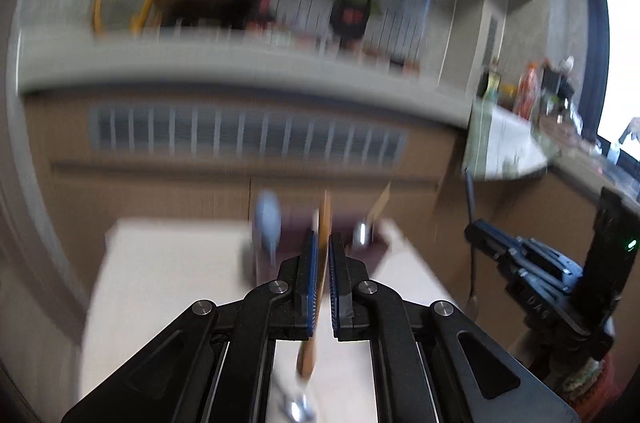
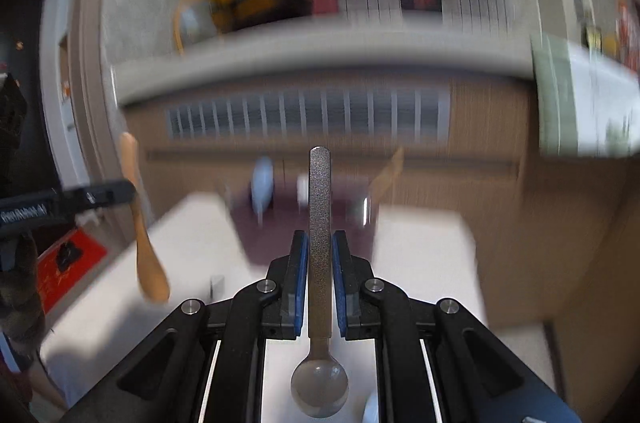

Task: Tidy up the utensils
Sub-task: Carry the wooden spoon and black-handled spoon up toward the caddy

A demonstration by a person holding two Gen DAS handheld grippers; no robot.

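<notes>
Left gripper [image 1: 323, 243] jaws pinch a wooden spoon [image 1: 308, 355]; right gripper [image 2: 320, 239] jaws pinch a metal spoon [image 2: 319, 303], both above the worktop [image 2: 424, 255]. Keep them upright and lower into the holder [image 2: 304, 219] slowly

Pale cream, flat-topped table [image 2: 420, 255], blurred by motion, seen from above its near side in both wrist views. At its far edge, resting directly on the top, a dark maroon holder [image 2: 280, 223], outline too smeared to tell box from tray. Standing up out of that holder: a light blue rounded utensil [image 2: 262, 183], a tan wooden handle [image 2: 386, 175] leaning right, and a shiny metal piece [image 2: 365, 209] beside it. Nearer on the bare top, left of centre, a small grey upright object [image 2: 217, 285], too blurred to identify.
</notes>
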